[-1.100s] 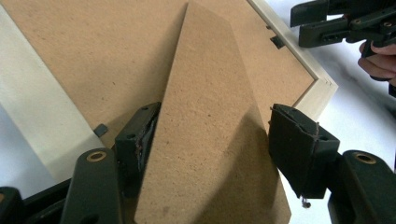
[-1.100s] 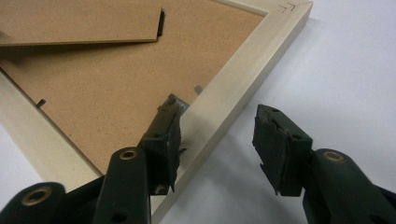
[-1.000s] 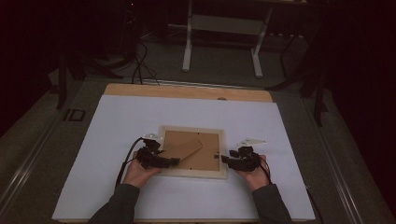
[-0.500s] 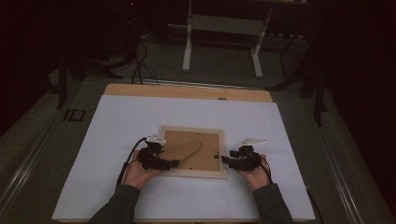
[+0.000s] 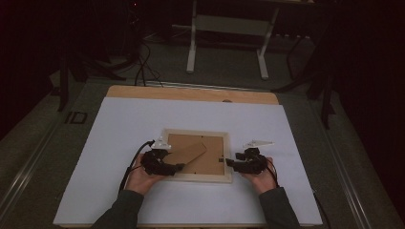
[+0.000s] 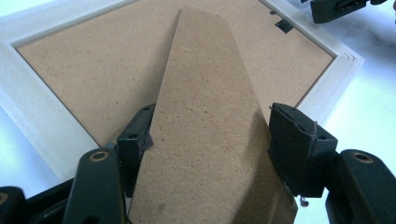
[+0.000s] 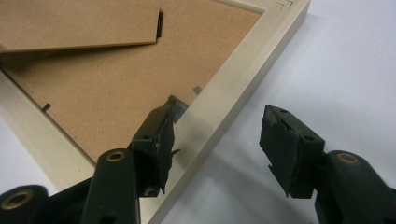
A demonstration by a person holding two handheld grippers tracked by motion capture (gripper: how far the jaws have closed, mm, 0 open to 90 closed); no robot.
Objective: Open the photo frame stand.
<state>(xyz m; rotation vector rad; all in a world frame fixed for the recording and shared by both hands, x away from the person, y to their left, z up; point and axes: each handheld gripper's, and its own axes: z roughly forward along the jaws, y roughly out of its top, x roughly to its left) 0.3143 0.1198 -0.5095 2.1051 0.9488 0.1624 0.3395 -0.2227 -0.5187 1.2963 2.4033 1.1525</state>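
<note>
Roughly mid-job on the pale wooden picture frame (image 5: pixel 197 177), which lies face down near the front-middle of the white table sheet (image 5: pixel 119 129), brown fibreboard backing (image 5: pixel 210 160) up.

Left gripper (image 6: pixel 210 140): jaws either side of the brown fibreboard easel stand (image 6: pixel 205 121), pads against its edges as far as I can see — reads as clamped on it. Stand is swung out over the backing, hinged end toward the frame's far side.

Right gripper (image 7: pixel 217 140): jaws apart, straddling the frame's right rail; inner jaw sits at a small metal retaining tab (image 7: pixel 176 109) on the backing edge, outer jaw hovers over the sheet, touching nothing.

Done, judging by layout: frame flipped, stand lifted clear.
Left: the tabs. Another dark tab (image 6: pixel 284 25) near the far corner looks unturned, and the backing sits flush in its recess, so no panel removal yet. Can't tell if the tab at the right jaw is already rotated.

Likely next: turn that tab, work round the rest, then lift the backing.
</note>
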